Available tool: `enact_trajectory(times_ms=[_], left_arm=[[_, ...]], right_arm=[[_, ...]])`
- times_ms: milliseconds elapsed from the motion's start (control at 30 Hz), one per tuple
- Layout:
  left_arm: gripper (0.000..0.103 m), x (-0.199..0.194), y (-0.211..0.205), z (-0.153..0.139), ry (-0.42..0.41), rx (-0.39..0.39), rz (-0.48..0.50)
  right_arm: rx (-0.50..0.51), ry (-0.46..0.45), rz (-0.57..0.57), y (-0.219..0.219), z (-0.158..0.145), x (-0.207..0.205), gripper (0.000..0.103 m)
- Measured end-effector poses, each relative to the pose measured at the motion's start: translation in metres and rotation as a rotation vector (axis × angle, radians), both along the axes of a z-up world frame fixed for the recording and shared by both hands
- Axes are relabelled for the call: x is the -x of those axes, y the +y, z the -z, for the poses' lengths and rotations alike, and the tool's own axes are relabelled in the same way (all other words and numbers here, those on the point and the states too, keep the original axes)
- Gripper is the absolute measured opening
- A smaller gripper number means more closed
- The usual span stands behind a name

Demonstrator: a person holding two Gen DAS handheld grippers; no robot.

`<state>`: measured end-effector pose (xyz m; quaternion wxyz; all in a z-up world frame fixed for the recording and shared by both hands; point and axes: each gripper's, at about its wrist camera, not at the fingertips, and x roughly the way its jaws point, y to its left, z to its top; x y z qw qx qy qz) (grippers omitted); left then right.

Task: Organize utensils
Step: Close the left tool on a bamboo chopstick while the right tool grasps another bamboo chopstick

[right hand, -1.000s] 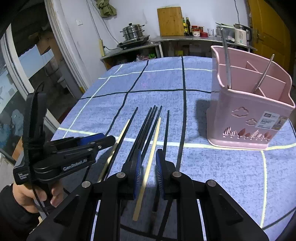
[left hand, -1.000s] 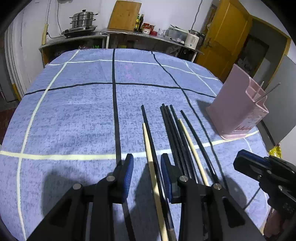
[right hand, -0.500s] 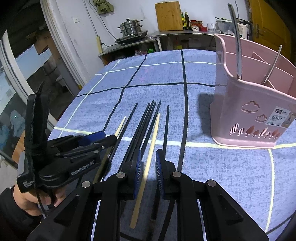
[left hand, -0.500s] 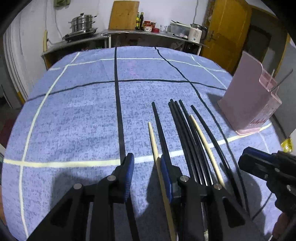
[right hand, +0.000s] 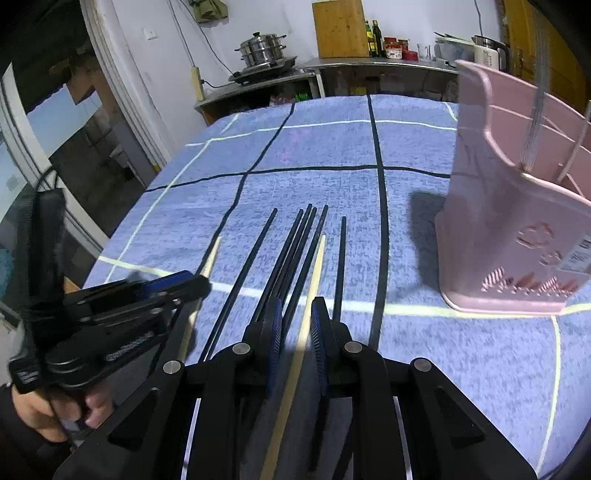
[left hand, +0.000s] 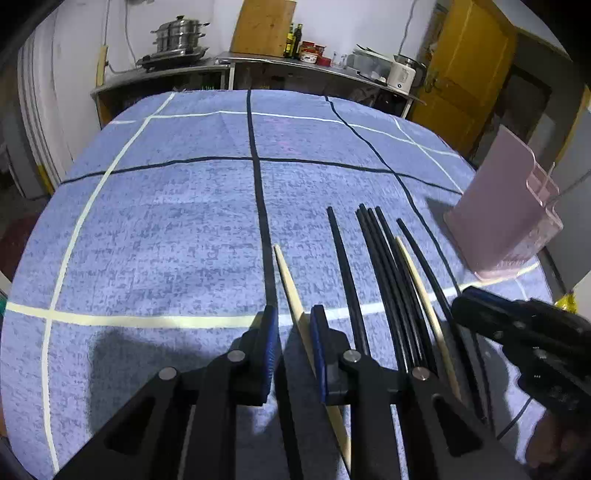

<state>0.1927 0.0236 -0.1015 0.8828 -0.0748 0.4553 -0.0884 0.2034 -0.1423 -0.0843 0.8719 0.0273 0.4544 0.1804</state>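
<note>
Several black chopsticks (left hand: 384,266) and two pale wooden chopsticks lie in a row on the blue tablecloth (left hand: 166,221). My left gripper (left hand: 293,325) is open, its jaws on either side of the left wooden chopstick (left hand: 286,275). My right gripper (right hand: 297,314) is open, its jaws on either side of the other wooden chopstick (right hand: 314,273). The black chopsticks also show in the right wrist view (right hand: 295,243). A pink utensil holder (right hand: 517,206) with metal utensils in it stands to the right; it also shows in the left wrist view (left hand: 506,206).
The left gripper body (right hand: 110,314) and a hand show at left in the right wrist view. The right gripper body (left hand: 524,339) shows at right in the left wrist view. A counter with a steel pot (left hand: 181,33) and a wooden board (left hand: 262,26) stands behind the table.
The left gripper has shifted so the left wooden chopstick now lies between its jaws. The right gripper has moved forward, nearer the pink holder.
</note>
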Motion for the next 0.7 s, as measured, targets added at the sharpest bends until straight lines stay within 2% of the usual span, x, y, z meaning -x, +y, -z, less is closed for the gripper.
enact_trajectory(times_ms=[167,367,500,700], left_arm=[[0.019,-0.01,0.006,0.001,0.019,0.054,-0.009],[0.019,-0.019,0.006,0.003,0.021,0.074,-0.019],[0.019,-0.023,0.007,0.002,0.026,0.075,-0.021],[0.019,-0.03,0.001,0.001,0.044,0.037,-0.022]], right_arm=[[0.027,0.01,0.011,0.007,0.01,-0.015,0.013],[0.048,0.026,0.025,0.009,0.019,-0.028,0.011],[0.057,0.031,0.03,0.011,0.022,-0.036,0.011],[0.085,0.038,0.025,0.017,0.022,-0.046,0.011]])
